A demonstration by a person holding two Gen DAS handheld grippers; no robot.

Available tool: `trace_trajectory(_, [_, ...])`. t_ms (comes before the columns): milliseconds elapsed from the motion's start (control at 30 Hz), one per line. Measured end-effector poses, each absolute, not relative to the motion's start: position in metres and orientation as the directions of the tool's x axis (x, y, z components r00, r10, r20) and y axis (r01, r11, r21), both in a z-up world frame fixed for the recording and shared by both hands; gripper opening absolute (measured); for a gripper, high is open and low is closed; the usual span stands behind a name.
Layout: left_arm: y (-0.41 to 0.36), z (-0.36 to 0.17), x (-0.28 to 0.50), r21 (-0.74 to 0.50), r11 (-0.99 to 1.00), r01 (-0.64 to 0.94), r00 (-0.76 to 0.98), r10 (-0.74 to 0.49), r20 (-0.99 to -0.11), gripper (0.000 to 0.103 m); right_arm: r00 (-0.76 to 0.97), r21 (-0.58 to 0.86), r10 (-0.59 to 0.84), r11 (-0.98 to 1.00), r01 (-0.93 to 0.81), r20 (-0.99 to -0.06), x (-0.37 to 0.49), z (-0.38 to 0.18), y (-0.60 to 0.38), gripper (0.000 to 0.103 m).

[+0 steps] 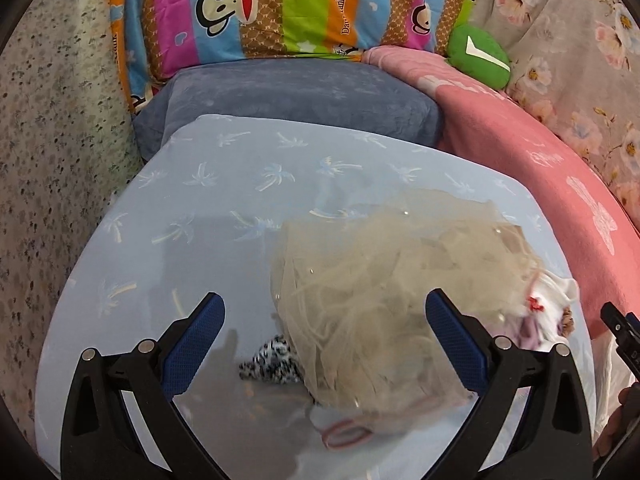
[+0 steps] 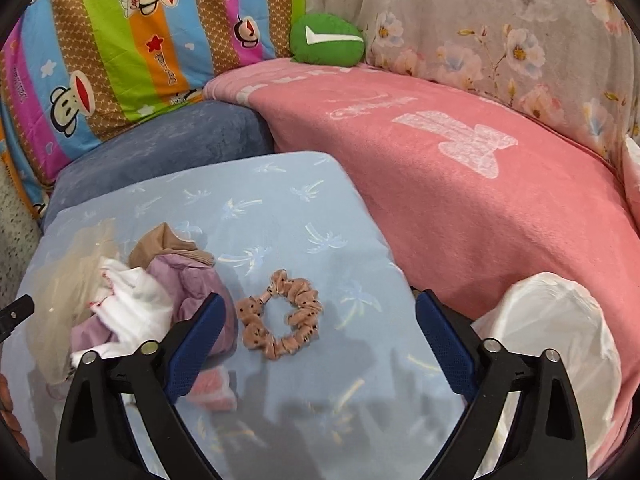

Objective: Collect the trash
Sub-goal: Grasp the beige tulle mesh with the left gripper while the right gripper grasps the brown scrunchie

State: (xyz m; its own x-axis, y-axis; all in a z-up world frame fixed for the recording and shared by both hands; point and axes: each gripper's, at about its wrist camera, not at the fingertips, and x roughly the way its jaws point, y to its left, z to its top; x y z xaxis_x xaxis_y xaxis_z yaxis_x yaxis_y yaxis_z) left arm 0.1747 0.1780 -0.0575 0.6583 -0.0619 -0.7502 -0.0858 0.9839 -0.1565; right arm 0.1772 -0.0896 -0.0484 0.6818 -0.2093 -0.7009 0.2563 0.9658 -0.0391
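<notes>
Pickup step judged at hand. Right gripper spread wide, empty, over scrunchie on blue pillow; descent and closing needed. Left gripper wide above tulle bundle. White bag alongside at right.

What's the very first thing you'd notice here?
Probably the bright striped monkey blanket at the back, and the green cushion beside it. Nearer, a beige mesh bundle sits on the pale blue pillow between the left gripper's open jaws, and a peach scrunchie lies before the right gripper.
</notes>
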Motion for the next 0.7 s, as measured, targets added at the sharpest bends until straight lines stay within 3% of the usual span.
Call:
trace_trajectory(133, [0.179, -0.067, 0.184, -0.192, 0.979, -0.065, 0.641, -0.107, -0.76, 0.093, 0.639, -0.012, -0.179, 0.966, 0.257, -0.748, 0.199, -0.073, -0.092, 0.068])
trace_trajectory(233, [0.179, -0.072, 0.191, -0.246, 0.969, -0.037, 0.618, -0.171, -0.768, 0.073, 0.602, 0.028, -0.134, 0.967, 0.252, -0.787, 0.21, -0.09, -0.097, 0.046])
trace_trajectory(300, [0.175, -0.074, 0.194, -0.269, 0.963, -0.019, 0.601, -0.204, -0.773, 0.047, 0.582, 0.045, -0.109, 0.969, 0.244, -0.806, 0.213, -0.101, -0.097, 0.031])
trace_trajectory(367, [0.173, -0.073, 0.197, -0.273, 0.962, 0.0, 0.593, -0.22, -0.774, 0.031, 0.574, 0.047, -0.097, 0.972, 0.23, -0.813, 0.214, -0.107, -0.094, 0.017])
trace_trajectory(500, [0.167, -0.061, 0.193, -0.257, 0.966, 0.035, 0.611, -0.224, -0.759, 0.01, 0.588, 0.06, -0.081, 0.974, 0.217, -0.805, 0.204, -0.102, -0.089, 0.013])
trace_trajectory(700, [0.156, -0.016, 0.173, -0.23, 0.969, 0.092, 0.691, -0.228, -0.686, 0.006, 0.656, 0.102, -0.064, 0.972, 0.211, -0.752, 0.181, -0.06, -0.092, 0.012])
